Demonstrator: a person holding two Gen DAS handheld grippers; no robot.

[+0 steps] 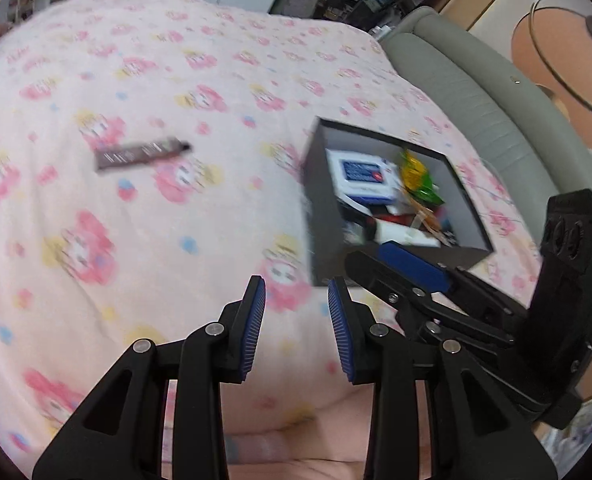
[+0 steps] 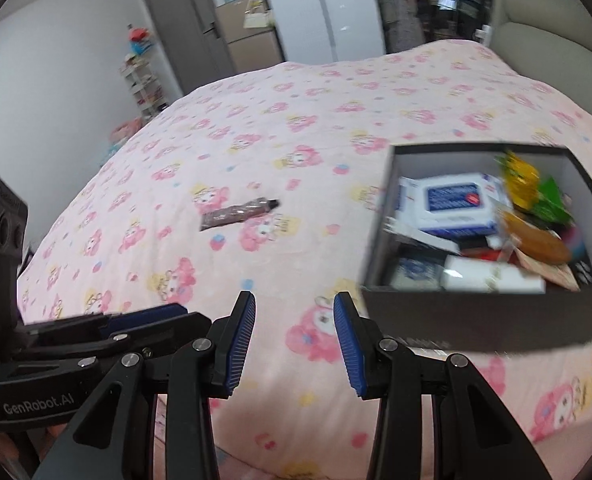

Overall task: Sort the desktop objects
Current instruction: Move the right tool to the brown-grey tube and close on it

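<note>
Fingers of both the left gripper [image 1: 296,322] and right gripper [image 2: 294,338] are held apart, empty, above the blanket [image 2: 315,120]; one tube [image 2: 240,213] lies outside the filled box [image 2: 491,322], so collecting it is judged next.

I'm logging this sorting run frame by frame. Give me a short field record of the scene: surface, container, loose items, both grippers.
surface: pink patterned bedspread
container: dark open box, white inside, on the bedspread
box contents: blue-and-white pack, yellow-green packet, other items too blurred to name
loose item: dark brown tube, lying flat on the bedspread, apart from the box
left gripper: open, empty
right gripper: open, empty, near the box's front wall
</note>
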